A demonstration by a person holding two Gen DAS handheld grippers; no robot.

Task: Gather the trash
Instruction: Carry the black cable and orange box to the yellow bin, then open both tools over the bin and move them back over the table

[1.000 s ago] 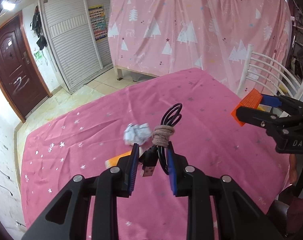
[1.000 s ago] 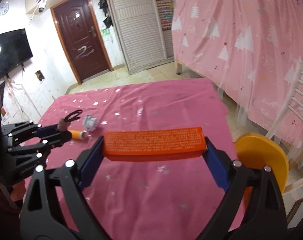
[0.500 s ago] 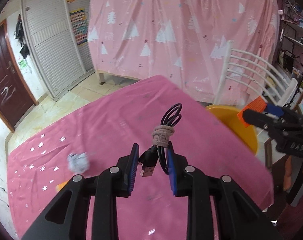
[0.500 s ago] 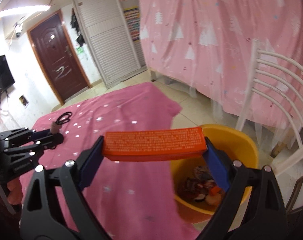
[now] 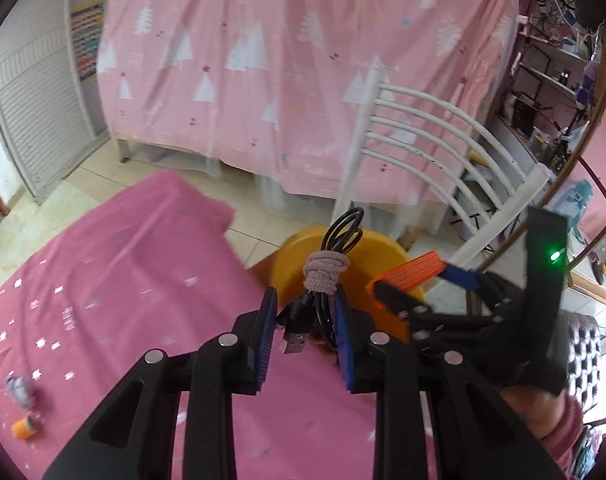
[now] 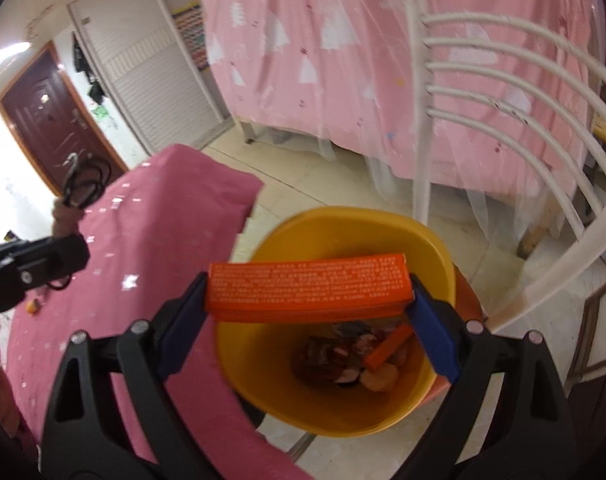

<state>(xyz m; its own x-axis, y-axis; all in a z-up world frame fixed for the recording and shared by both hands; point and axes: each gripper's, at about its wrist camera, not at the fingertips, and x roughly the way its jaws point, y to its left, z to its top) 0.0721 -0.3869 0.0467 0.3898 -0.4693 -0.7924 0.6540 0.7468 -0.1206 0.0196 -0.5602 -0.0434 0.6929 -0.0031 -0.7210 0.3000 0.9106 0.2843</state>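
My left gripper point(image 5: 305, 334) is shut on a coiled black USB cable point(image 5: 323, 276) bound with a beige hair tie, held above the pink table's right edge near the yellow bin point(image 5: 299, 264). My right gripper point(image 6: 309, 320) is shut on a long orange box point(image 6: 309, 288), held directly over the open yellow bin point(image 6: 399, 412), which holds several pieces of trash point(image 6: 351, 360). The right gripper with its box point(image 5: 413, 270) shows in the left wrist view; the left gripper with the cable point(image 6: 69, 208) shows at the left of the right wrist view.
A crumpled paper ball point(image 5: 21, 388) and a small orange tube point(image 5: 23, 428) lie on the pink tablecloth point(image 5: 123, 280) at far left. A white slatted chair point(image 6: 503, 120) stands right beside the bin. A pink-draped bed point(image 5: 283, 60) is behind.
Both grippers swung right, from over the table to the yellow bin. The orange box now hangs over the bin's opening. The cable has neared the bin. Both grips are unchanged.
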